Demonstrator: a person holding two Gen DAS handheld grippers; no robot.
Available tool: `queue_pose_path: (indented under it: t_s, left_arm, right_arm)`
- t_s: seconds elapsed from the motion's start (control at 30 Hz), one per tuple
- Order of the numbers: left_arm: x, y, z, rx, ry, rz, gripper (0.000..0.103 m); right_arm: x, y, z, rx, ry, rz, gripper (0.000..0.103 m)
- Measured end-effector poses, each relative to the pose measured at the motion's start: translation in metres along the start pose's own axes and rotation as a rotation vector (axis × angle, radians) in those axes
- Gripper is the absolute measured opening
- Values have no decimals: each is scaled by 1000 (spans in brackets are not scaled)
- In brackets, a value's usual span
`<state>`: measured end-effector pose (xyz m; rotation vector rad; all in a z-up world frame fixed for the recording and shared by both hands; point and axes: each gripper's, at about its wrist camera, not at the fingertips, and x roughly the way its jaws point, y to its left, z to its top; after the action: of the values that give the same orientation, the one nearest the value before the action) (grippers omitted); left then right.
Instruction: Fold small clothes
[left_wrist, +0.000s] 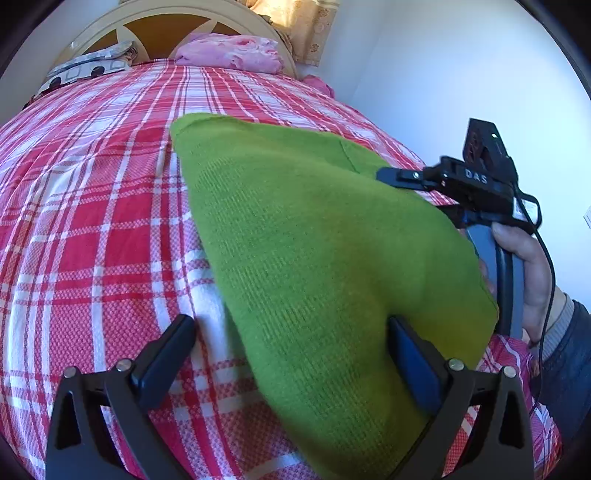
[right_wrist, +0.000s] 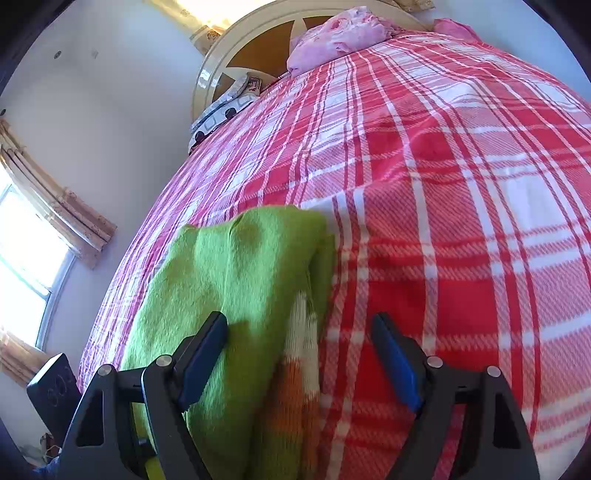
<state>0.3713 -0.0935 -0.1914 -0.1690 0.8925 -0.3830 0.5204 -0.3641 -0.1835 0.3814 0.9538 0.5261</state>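
A green knit garment (left_wrist: 314, 236) lies folded on the red and white plaid bed cover (left_wrist: 92, 221). My left gripper (left_wrist: 291, 343) is open, its jaws wide apart, and the garment's near corner lies between them, over the right finger. My right gripper (left_wrist: 399, 175) reaches in from the right at the garment's far right edge; a hand holds it. In the right wrist view the right gripper (right_wrist: 299, 336) is open over the garment's edge (right_wrist: 229, 280), where white and orange stripes (right_wrist: 299, 365) show underneath.
A pink bundle of bedding (left_wrist: 229, 51) and a patterned pillow (left_wrist: 85, 70) lie by the round cream headboard (left_wrist: 173, 18). White walls stand on the right of the left wrist view. A window with curtains (right_wrist: 33, 251) is at the left of the right wrist view.
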Motion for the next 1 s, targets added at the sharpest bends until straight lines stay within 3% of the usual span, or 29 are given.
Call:
queue_pose_path:
  t_s: [0.27,0.37,0.43,0.6,0.73,0.83,1.0]
  left_arm:
    - [3,-2,2,7,2,-6,103]
    - [3,-3,3,9,3,-11,103]
    - [4,-3,3,7,4,-18,103]
    - [4,-11,2,45,4,-17,103]
    - [3,-18,1,81,2,-32,96]
    - [1,-17,-1,78,-5,-39,92]
    - [-1,-21,-2,89,-12,-41,83]
  right_arm:
    - [15,-5,16,2,-21,15,69]
    - [18,-3,14,-18,-10,69,52]
    - [17,-7,12,0,-11,91,48]
    - [19,-10,11,19,-11,94,46]
    - [19,-7,10,3,-19,76,46]
    - [13,-3,6,-36,-51,84,32]
    - [13,-1,4,-55,-64,68,30]
